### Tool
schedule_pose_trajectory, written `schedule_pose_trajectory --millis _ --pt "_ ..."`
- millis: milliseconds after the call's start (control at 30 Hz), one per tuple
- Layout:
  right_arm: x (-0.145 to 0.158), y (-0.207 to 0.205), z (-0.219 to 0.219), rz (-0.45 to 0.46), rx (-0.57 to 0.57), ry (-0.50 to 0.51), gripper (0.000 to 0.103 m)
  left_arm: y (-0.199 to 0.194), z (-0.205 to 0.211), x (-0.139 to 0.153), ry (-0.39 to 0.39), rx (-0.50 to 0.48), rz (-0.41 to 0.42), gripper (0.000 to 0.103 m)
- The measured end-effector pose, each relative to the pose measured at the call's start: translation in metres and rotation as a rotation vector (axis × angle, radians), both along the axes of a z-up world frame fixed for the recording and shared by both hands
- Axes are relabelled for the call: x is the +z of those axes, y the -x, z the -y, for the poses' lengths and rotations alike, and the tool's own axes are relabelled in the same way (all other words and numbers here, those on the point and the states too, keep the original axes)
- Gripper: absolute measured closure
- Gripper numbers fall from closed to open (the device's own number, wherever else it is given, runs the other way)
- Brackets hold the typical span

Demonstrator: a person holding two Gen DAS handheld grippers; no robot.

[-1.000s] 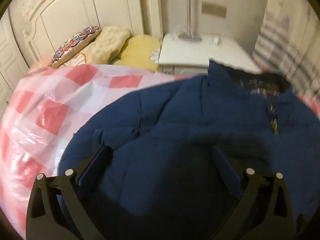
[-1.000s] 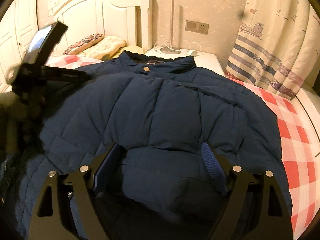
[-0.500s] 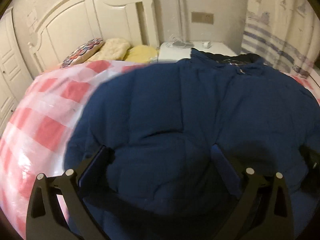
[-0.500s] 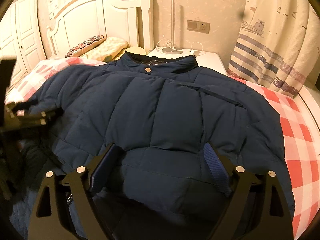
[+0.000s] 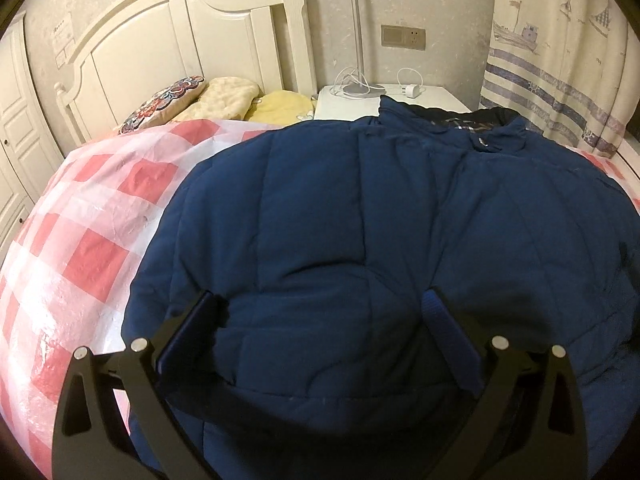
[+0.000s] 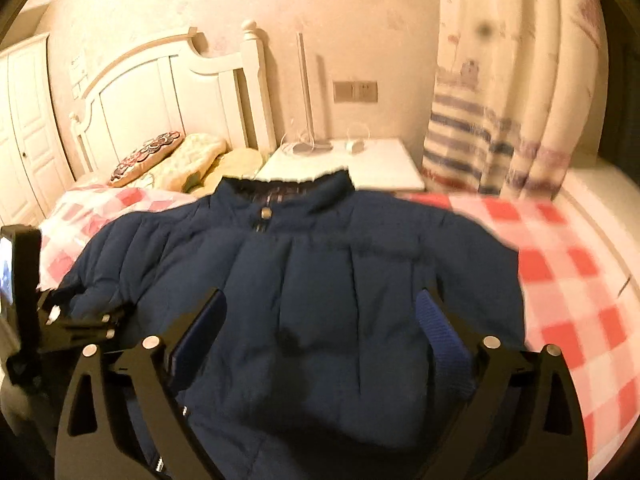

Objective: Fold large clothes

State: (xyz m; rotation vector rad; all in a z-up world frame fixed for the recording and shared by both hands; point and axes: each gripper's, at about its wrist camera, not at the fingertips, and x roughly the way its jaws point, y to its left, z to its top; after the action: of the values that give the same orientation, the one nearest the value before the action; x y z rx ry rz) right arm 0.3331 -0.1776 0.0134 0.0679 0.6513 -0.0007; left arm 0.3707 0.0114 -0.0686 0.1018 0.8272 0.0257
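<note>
The navy quilted puffer jacket (image 5: 360, 240) lies front-up on the red-and-white checked bedspread (image 5: 80, 232), filling the frame's centre with its collar toward the top. Your left hand-held gripper (image 5: 320, 320) and right hand-held gripper (image 6: 320, 312) both hover spread and empty above its lower edge. Pinch deep into the padding before folding; thin bites will likely slip.

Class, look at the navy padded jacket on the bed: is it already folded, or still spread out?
Spread out. The jacket lies front up across the checked bed cover, collar toward the headboard, both shoulders visible, with no fold across its body.
</note>
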Motion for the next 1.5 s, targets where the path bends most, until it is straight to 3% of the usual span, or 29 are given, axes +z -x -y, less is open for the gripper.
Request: schedule_pose_trajectory --millis 100,167,267,400,467,600,800,1067,1200,1267,1300,1367,1433,1500 --pt "-0.013 -0.026 -0.005 -0.044 -0.008 0.079 0.008 0.001 0.0 0.0 0.006 -0.001 0.002 0.002" --pt "-0.047 -0.048 -0.003 -0.19 0.006 0.077 0.006 0.001 -0.001 0.0 0.009 -0.001 0.004 0.002" --pt "-0.046 -0.05 -0.001 -0.211 0.014 0.053 0.005 0.001 -0.001 0.0 0.013 -0.001 0.002 0.002" --pt "-0.024 -0.016 0.002 -0.13 0.015 0.016 0.006 0.0 -0.002 0.0 0.015 -0.001 0.001 0.002" --pt "-0.019 0.006 -0.006 -0.088 0.041 0.046 0.006 0.001 -0.001 0.0 0.014 -0.001 0.002 0.002" --pt "-0.047 0.003 -0.014 -0.182 0.095 0.112 0.004 0.001 -0.001 0.0 0.013 -0.001 0.003 0.002" --pt "-0.05 -0.001 -0.018 -0.196 0.073 0.153 0.004 0.0 -0.001 0.0 0.01 -0.001 0.002 0.002" --pt "-0.051 0.0 -0.016 -0.182 0.09 0.124 0.004 -0.002 -0.002 -0.001 0.019 0.0 -0.011 0.002" --pt "-0.051 -0.002 -0.008 -0.189 0.108 0.058 0.004 -0.003 -0.002 -0.002 0.02 0.005 -0.012 0.002" --pt "-0.048 -0.001 -0.008 -0.226 0.113 0.063 0.004 -0.001 0.0 0.0 0.002 0.008 -0.04 0.002" --pt "-0.045 0.001 -0.01 -0.246 0.099 0.071 0.006 0.001 0.0 0.002 -0.003 0.012 -0.056 0.002" --pt "-0.029 0.015 -0.014 -0.235 0.07 0.069 0.008 0.02 -0.003 0.019 0.04 0.023 -0.035 0.012" --pt "-0.008 0.043 -0.023 -0.153 0.109 0.043 0.008 0.048 -0.004 0.034 0.113 -0.048 0.022 0.011" --pt "-0.004 0.059 -0.031 -0.134 0.131 0.054 0.008 0.068 0.003 0.037 0.102 -0.116 0.028 0.008"
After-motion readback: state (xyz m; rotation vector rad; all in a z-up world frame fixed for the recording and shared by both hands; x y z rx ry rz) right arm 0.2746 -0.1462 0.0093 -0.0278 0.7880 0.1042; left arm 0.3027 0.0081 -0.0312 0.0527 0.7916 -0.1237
